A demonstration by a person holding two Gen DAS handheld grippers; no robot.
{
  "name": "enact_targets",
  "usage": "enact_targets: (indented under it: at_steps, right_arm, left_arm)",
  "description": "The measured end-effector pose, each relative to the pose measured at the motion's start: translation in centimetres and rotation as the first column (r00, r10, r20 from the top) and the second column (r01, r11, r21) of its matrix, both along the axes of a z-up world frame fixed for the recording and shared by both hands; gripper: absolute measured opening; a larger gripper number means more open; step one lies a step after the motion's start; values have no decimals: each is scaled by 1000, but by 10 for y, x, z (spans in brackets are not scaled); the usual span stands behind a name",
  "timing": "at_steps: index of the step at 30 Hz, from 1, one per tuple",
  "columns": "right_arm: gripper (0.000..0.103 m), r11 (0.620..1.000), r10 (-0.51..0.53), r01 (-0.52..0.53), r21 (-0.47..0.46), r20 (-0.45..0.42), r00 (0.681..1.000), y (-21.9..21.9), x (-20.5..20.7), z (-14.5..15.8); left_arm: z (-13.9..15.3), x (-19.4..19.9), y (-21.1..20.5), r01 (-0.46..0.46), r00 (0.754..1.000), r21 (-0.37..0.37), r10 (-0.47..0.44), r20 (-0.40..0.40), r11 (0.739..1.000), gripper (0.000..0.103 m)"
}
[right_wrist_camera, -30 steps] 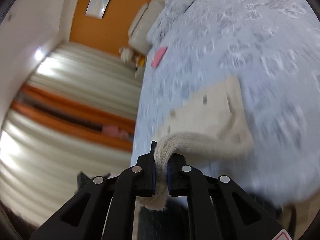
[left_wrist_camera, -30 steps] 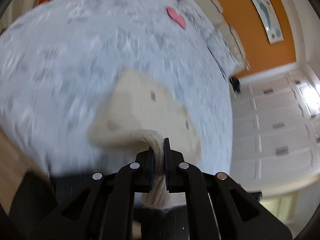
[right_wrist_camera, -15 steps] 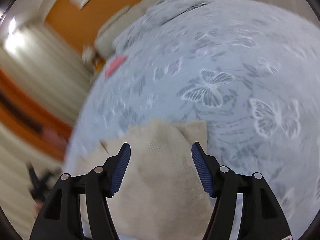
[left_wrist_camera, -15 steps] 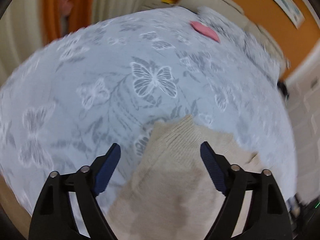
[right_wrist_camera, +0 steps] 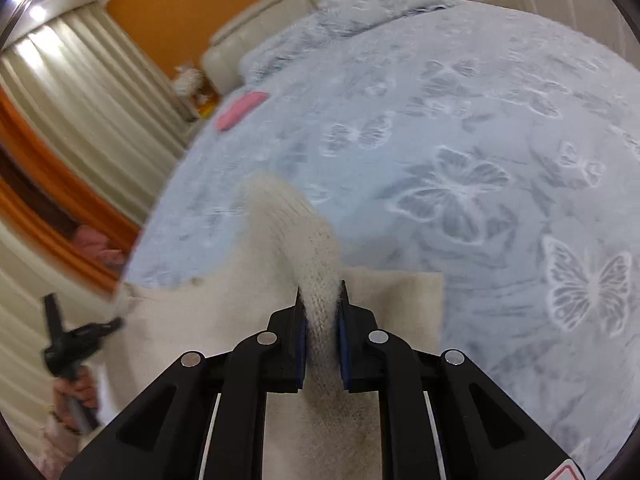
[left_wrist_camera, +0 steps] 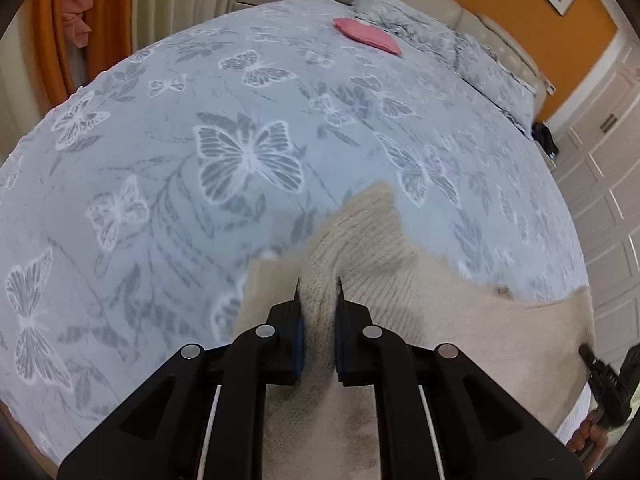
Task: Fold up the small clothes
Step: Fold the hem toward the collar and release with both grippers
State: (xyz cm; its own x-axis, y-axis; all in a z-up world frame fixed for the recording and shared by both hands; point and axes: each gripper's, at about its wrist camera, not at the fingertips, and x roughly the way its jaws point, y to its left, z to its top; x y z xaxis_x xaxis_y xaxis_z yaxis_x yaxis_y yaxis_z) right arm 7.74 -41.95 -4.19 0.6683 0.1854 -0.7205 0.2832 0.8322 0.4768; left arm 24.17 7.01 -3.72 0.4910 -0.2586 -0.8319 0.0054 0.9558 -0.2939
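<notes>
A cream knit garment (left_wrist_camera: 440,320) lies on the near part of the bed, partly folded. In the left wrist view my left gripper (left_wrist_camera: 319,288) is shut on a raised ribbed fold of it, which runs forward from between the pads. In the right wrist view my right gripper (right_wrist_camera: 322,292) is closing its jaws on another ribbed fold of the same garment (right_wrist_camera: 288,216), and the pads press the knit. The garment's flat part (right_wrist_camera: 392,300) spreads under and beside both grippers. Its near end is hidden below the gripper bodies.
The butterfly-print grey bedcover (left_wrist_camera: 248,152) stretches ahead. A pink cloth (left_wrist_camera: 366,36) lies far up the bed near the pillows (left_wrist_camera: 460,44). White wardrobe doors (left_wrist_camera: 608,184) stand to the right, curtains (right_wrist_camera: 80,80) to the left. A hand (right_wrist_camera: 76,392) holds the other tool's grip.
A second ago both grippers held the garment up over the bed. They let it go, dropped lower with jaws wide, and have now closed on new folds of it.
</notes>
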Motion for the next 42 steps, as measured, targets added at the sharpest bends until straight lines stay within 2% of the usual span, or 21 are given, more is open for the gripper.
enact_targets:
  at_steps: [2, 3, 4, 5, 8, 9, 10, 12, 14, 16, 19, 20, 23, 25, 27, 28, 30, 32, 34, 37, 42]
  right_arm:
    - [15, 1000, -5, 5, 3, -113, 994, -3, 17, -34]
    - [16, 1000, -11, 14, 15, -214, 977, -4, 24, -59]
    - [18, 999, -27, 32, 20, -193, 981, -3, 21, -57]
    - [23, 999, -39, 41, 11, -166, 985, -1, 18, -50]
    - [26, 986, -112, 101, -136, -71, 991, 13, 1, -3]
    - [26, 982, -109, 107, -158, -7, 994, 21, -5, 15]
    - [26, 987, -75, 79, -142, 32, 997, 30, -3, 26]
    - [18, 994, 14, -10, -108, 32, 999, 51, 19, 32]
    - [4, 992, 99, -98, -79, 21, 995, 77, 45, 24]
    - [1, 985, 162, -163, -49, -25, 987, 100, 73, 5]
    - [1, 981, 191, -188, 50, -70, 979, 111, 95, -27]
    - [1, 980, 197, -193, 57, -89, 976, 113, 104, -37]
    - [1, 981, 191, -194, -10, -135, 972, 114, 118, -54]
    - [0, 989, 142, -147, -24, -148, 979, 103, 124, -65]
    - [0, 992, 115, -108, 65, -127, 985, 87, 125, -72]
    - [0, 993, 104, -95, 77, -125, 987, 85, 124, -70]
    - [0, 993, 114, -115, -3, -123, 986, 96, 121, -58]
    - [3, 983, 166, -172, -61, -95, 982, 113, 123, -47]
    - [0, 983, 154, -166, -74, -147, 977, 115, 130, -61]
    - [0, 991, 131, -133, -2, -132, 983, 102, 136, -73]
    - [0, 992, 127, -128, -2, -123, 984, 102, 139, -75]
  left_arm:
    - [-25, 14, -3, -12, 998, 29, 14, -64, 1000, 12]
    - [-44, 20, -4, -21, 990, 55, 28, -136, 998, 12]
    - [-51, 19, -3, -34, 986, 66, 44, -160, 997, 13]
    - [-50, 16, -2, -54, 987, 63, 62, -146, 997, 16]
    - [-23, 1, -7, -92, 990, 135, 104, -90, 987, 26]
    - [-8, -6, -13, -96, 994, 150, 103, -42, 984, 31]
    - [4, -11, -19, -98, 995, 147, 98, 6, 984, 34]
    - [23, -16, -39, -90, 993, 115, 81, 80, 989, 42]
    - [24, -14, -60, -41, 996, 59, 36, 84, 997, 42]
    - [4, -7, -85, 8, 999, -1, -8, 45, 1000, 42]
    - [-35, 3, -101, 16, 999, -34, -17, -33, 999, 42]
    - [-49, 6, -105, 11, 998, -43, -13, -57, 999, 42]
    - [-70, 12, -103, 7, 998, -39, -10, -69, 999, 42]
    - [-69, 24, -108, 28, 998, -14, -29, -55, 1000, 43]
    - [-71, 32, -111, 56, 997, 10, -56, -45, 998, 48]
    - [-72, 32, -112, 67, 997, 14, -66, -38, 998, 49]
    - [-71, 32, -119, 91, 996, 40, -90, -22, 995, 58]
    - [-72, 31, -126, 119, 993, 74, -118, -13, 990, 65]
    - [-74, 31, -130, 131, 991, 94, -131, -8, 987, 69]
    - [-76, 33, -133, 133, 991, 99, -134, 0, 986, 75]
    - [-78, 33, -143, 139, 990, 151, -142, 8, 979, 81]
